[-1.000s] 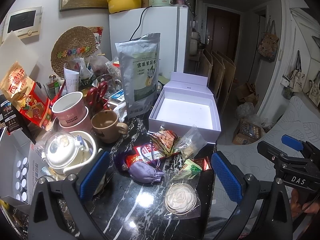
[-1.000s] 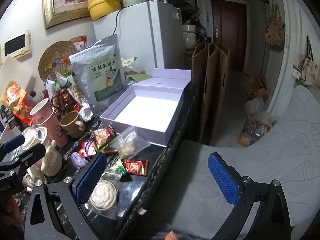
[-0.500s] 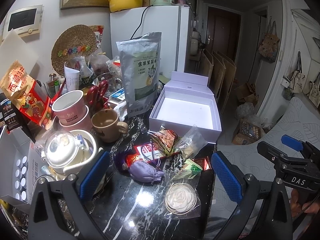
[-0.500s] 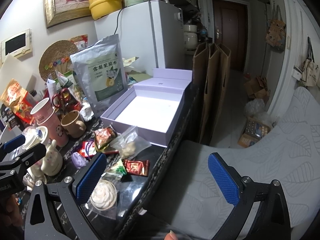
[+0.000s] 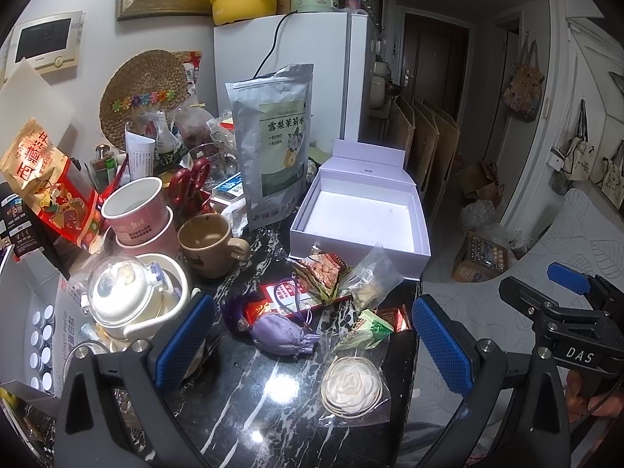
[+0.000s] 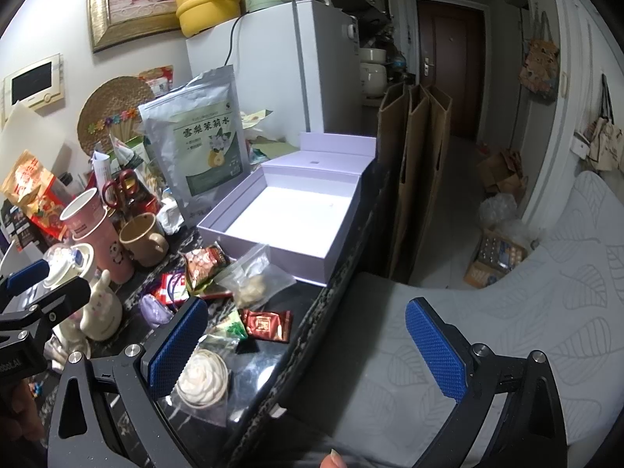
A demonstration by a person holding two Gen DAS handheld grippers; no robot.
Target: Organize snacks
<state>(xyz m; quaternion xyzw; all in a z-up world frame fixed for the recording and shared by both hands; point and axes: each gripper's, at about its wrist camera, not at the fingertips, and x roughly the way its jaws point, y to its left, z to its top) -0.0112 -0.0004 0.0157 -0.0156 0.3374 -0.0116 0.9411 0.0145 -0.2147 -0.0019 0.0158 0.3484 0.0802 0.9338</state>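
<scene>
An open lavender box (image 5: 360, 210) (image 6: 290, 214) with a white floor sits empty at the black marble counter's right edge. Several small snacks lie in front of it: a clear bag of pale pieces (image 5: 368, 279) (image 6: 255, 277), a nut packet (image 5: 321, 269) (image 6: 204, 263), a red wrapper (image 5: 286, 298), a purple pouch (image 5: 279, 335) (image 6: 154, 312), a green candy (image 5: 372, 325) (image 6: 232, 325), a dark red sachet (image 6: 267, 323), and a bagged white rose-shaped sweet (image 5: 351, 388) (image 6: 201, 378). My left gripper (image 5: 312, 341) hangs open above the snacks, holding nothing. My right gripper (image 6: 308, 345) is open over the counter's edge, also empty.
A tall silver tea pouch (image 5: 273, 142) stands left of the box. Mugs (image 5: 212, 243), pink cups (image 5: 136, 210), a white teapot (image 5: 128, 298) and scissors (image 5: 191, 179) crowd the counter's left. A white fridge (image 6: 280, 70) stands behind; a grey leaf-print cushion (image 6: 507, 312) lies right.
Almost nothing has moved; both views shift only slightly and both grippers stay open and empty.
</scene>
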